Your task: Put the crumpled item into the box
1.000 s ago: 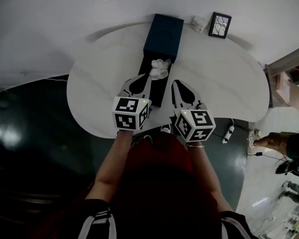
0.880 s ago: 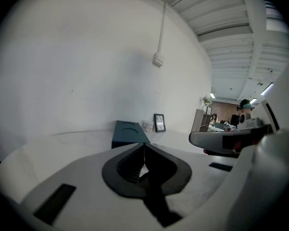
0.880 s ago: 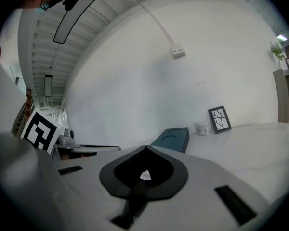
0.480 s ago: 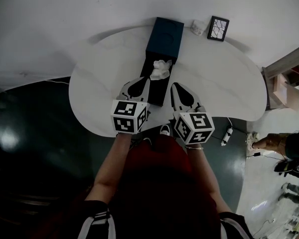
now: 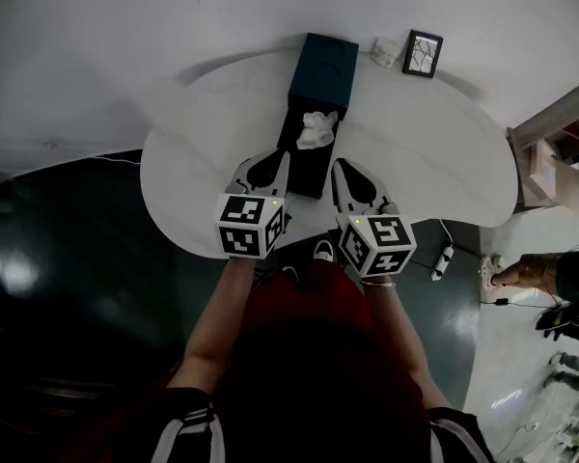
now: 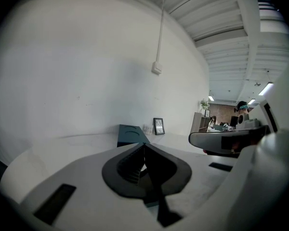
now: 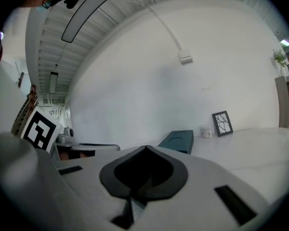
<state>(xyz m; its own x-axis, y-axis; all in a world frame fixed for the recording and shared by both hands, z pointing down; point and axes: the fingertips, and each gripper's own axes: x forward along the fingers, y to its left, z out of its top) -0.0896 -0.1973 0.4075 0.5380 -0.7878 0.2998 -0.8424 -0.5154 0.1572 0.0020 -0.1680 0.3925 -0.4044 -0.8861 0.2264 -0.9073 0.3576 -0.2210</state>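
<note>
Head view alone shows the white crumpled item (image 5: pixel 317 129), lumpy and soft-looking, lying on the dark open part of the rectangular teal box (image 5: pixel 323 70) on the smooth white table (image 5: pixel 203 143). Both gripper views hide it: the left gripper (image 6: pixel 144 147) and right gripper (image 7: pixel 145 149) each press black-padded jaws together, holding nothing.

Nothing here that anyone could actually read: no words, brands or numbers. The cube (image 5: pixel 252 226) on the left gripper (image 5: pixel 280 159) and the one on the right gripper (image 5: pixel 340 165) just carry black-and-white square marker patterns. The framed picture (image 5: pixel 424 53) at the upper right of the head view shows only branching lines.
</note>
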